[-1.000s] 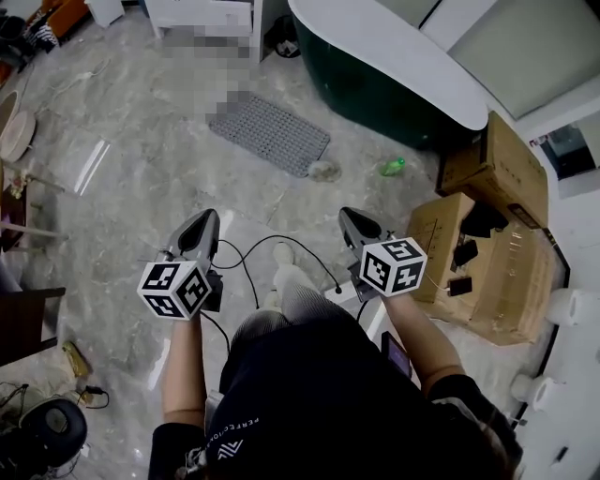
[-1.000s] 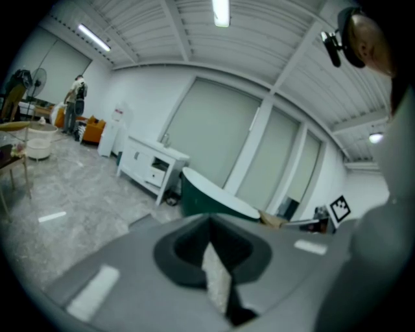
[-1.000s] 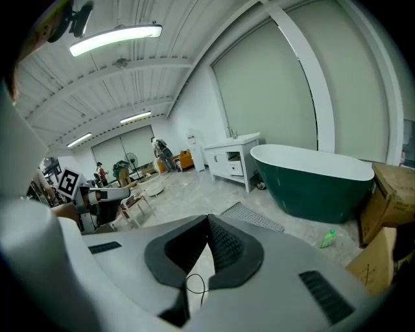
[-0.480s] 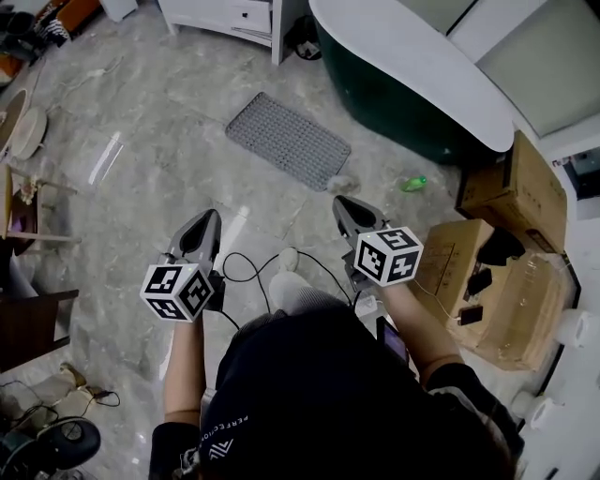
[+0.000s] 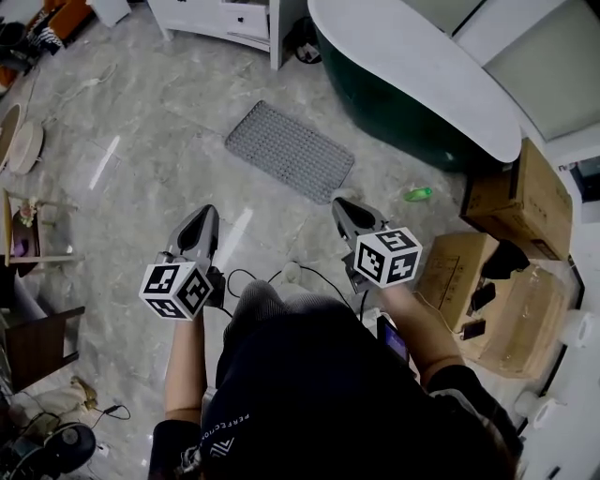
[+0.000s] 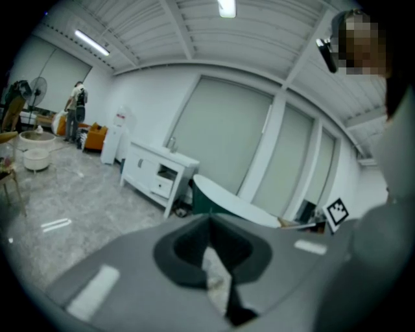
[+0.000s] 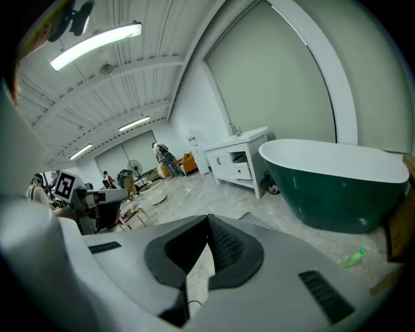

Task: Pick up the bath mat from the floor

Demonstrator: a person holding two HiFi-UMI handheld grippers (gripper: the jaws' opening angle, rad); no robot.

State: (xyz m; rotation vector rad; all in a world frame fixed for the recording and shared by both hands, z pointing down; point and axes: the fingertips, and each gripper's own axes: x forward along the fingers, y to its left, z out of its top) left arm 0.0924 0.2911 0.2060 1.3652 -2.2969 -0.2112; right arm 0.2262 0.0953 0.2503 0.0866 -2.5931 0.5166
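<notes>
The grey bath mat [image 5: 289, 150] lies flat on the marble floor beside the green bathtub [image 5: 412, 89]. Both grippers are held out level over the floor, short of the mat and apart from it. My left gripper [image 5: 208, 214] is shut with nothing in it, below and left of the mat. My right gripper [image 5: 338, 203] is shut and empty, its tip just below the mat's near right corner. In the right gripper view only the mat's edge [image 7: 260, 222] peeks past the closed jaws [image 7: 207, 222]. The left gripper view shows the closed jaws [image 6: 209, 222], and the mat is hidden behind them.
A white cabinet [image 5: 234, 17] stands at the back, left of the tub. A green bottle [image 5: 418, 194] lies on the floor by the tub. Cardboard boxes [image 5: 517, 199] crowd the right side. Cables trail across the floor [image 5: 141, 141] near the person's legs.
The person has walked forward: the mat sits lower in the head view and nearer both grippers. Both grippers stay shut and empty.
</notes>
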